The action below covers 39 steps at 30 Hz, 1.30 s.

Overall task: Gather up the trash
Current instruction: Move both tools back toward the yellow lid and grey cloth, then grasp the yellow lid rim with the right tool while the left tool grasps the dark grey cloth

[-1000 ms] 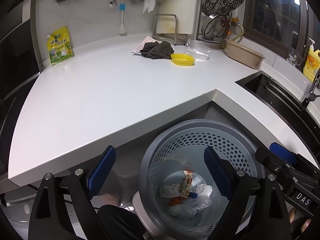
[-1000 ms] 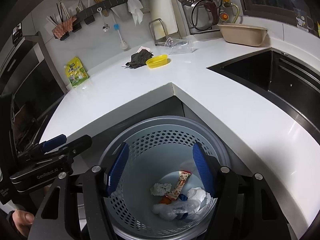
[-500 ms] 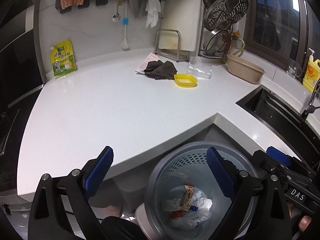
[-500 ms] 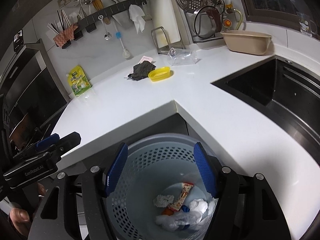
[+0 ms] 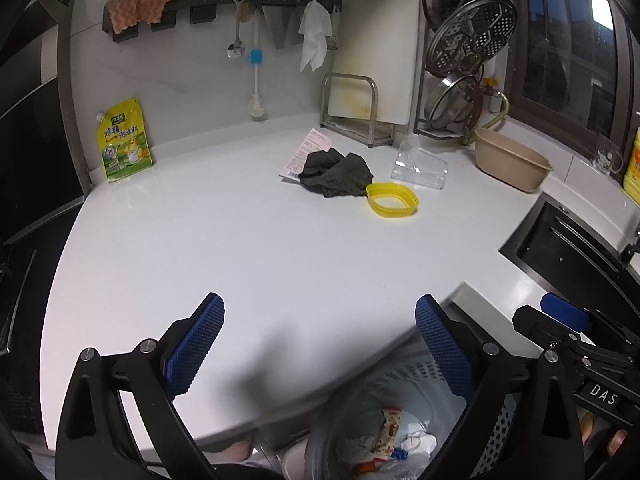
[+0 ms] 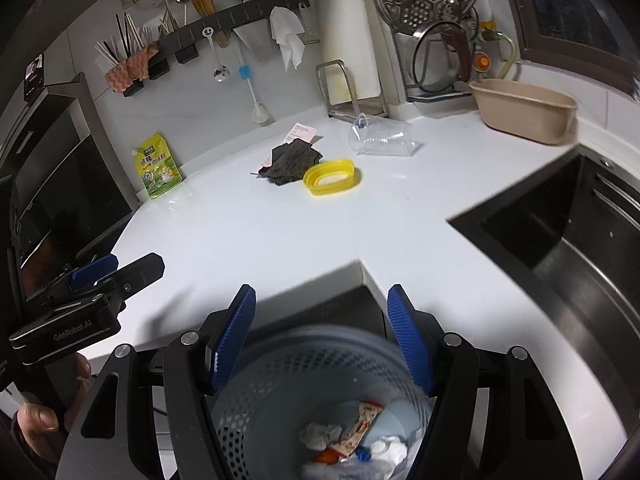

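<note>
Trash, left view: bits of trash point(image 5: 390, 438) lie at the bottom of the grey bin point(image 5: 494, 454), low in the picture and below the desk edge. A snack wrapper and white crumpled paper show among them.
Left tool: the left tool point(image 5: 320, 344) is wide open, with nothing between its blue pads. Its jaws have just been opening. It hangs over the front of the white desk point(image 5: 240, 248).
Desk, left view: a dark cloth point(image 5: 336, 174) lies far back on a pink paper point(image 5: 306, 152). A yellow lid point(image 5: 392, 200) sits just beside the cloth. A clear box point(image 5: 420, 166) lies behind the lid. A tan bowl point(image 5: 508, 164) stands near the window, and a yellow pouch point(image 5: 124, 140) leans on the wall.
Other tool, left view: the right tool's side shows at the right edge point(image 5: 568, 328).
Trash, right view: the trash point(image 6: 352, 436) lies in the bin point(image 6: 256, 412), right under the tool.
Right tool: the right tool point(image 6: 322, 336) is open over the bin and grips nothing.
Desk, right view: the cloth point(image 6: 290, 162), lid point(image 6: 330, 178) and clear box point(image 6: 382, 140) lie far back on the desk point(image 6: 240, 232). A dark sink point(image 6: 560, 232) is on the right.
Person: a hand point(image 6: 44, 416) holds the left tool point(image 6: 96, 276) at the left edge.
</note>
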Available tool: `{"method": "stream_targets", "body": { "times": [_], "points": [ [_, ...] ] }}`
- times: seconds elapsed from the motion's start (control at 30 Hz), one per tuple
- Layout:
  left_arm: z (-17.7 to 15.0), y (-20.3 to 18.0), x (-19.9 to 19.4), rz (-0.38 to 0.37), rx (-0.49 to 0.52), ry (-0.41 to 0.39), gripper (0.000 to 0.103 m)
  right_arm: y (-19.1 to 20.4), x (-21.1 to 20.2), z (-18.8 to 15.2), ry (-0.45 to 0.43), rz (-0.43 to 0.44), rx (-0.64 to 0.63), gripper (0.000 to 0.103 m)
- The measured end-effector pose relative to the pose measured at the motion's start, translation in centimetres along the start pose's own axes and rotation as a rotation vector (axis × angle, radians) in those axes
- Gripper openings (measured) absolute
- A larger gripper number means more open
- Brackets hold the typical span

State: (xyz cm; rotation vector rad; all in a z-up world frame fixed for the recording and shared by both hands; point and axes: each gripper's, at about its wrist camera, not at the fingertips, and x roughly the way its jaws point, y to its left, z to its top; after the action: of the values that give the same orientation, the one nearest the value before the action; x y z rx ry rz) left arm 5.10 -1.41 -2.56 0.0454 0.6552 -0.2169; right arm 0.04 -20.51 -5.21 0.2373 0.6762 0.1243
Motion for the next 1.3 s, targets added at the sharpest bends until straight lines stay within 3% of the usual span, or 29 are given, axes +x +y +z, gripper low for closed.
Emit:
{"method": "stream_targets", "body": {
  "times": [0.43,0.7,0.83,1.3],
  "points": [
    [4.9,2.8,5.4,0.046,-0.033,-0.009,0.096,0.5,5.7,6.7,0.028,-0.020,-0.069,0.068],
    [6.4,4.2,8.1,0.061,-0.048,0.010,0.096,1.1,10.7,9.7,0.095,-0.043,-0.061,0.074],
    [6.9,5.0,9.0,0.065,-0.057,0.011,0.096,1.2,13.2,10.7,0.124,-0.055,-0.054,0.079],
    [6.9,6.5,11.5,0.053,-0.088,0.047,0.096,1.0,20.1,12.3,0.231,-0.118,-0.025,0.080]
  ]
}}
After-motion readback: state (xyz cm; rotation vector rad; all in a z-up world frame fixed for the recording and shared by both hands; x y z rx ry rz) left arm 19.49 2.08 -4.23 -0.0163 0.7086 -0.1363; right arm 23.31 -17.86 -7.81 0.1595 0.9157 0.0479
